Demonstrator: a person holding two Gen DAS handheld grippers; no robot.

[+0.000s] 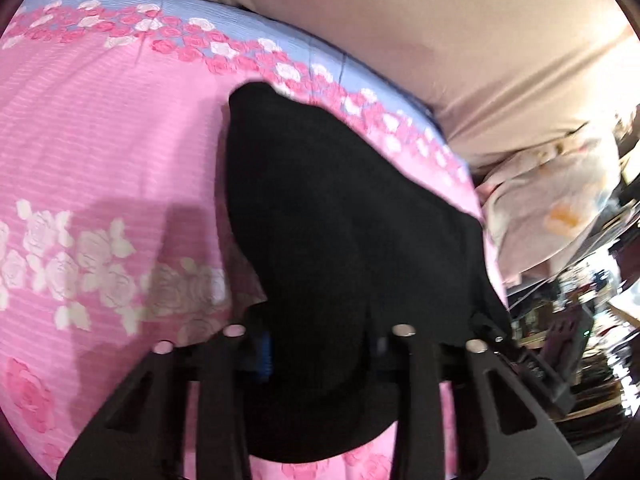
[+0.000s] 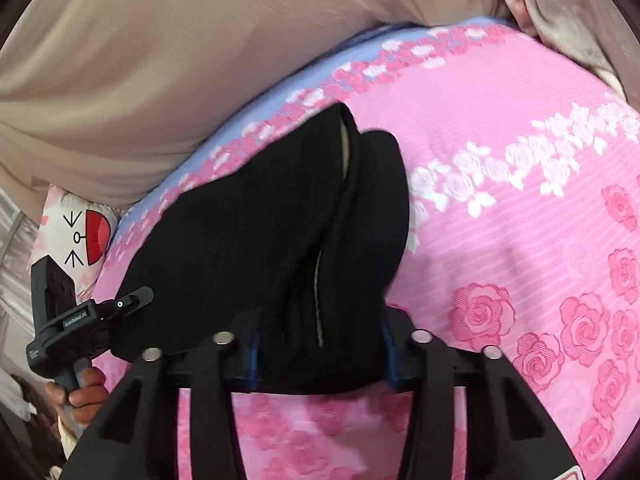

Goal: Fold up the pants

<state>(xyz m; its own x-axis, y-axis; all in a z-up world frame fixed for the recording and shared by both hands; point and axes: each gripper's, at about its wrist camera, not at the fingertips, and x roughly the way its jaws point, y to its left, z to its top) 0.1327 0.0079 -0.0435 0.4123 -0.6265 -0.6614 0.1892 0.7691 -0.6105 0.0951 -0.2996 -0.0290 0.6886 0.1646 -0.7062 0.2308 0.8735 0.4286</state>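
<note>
left wrist: close, angled down | right wrist: close, angled down | shared: black pants [image 1: 340,220] [image 2: 260,240], pink bedspread [image 1: 100,140] [image 2: 500,120]

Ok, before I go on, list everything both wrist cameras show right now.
pants: one, black, bunched on the bedspread, near end between both grippers' fingers.
bedspread: one, pink with rose print and a blue border strip, under the pants.
beige fabric: one expanse, beyond the bedspread's blue edge.
pillow: one, white with a red and black cartoon print, at the bedspread's corner, left in the right wrist view.
room clutter: blurred, count unclear, right edge of the left wrist view.
left gripper: black, closed on the pants.
right gripper: black with blue pads, pants between them.
hand: one, holding the left gripper's handle.
</note>
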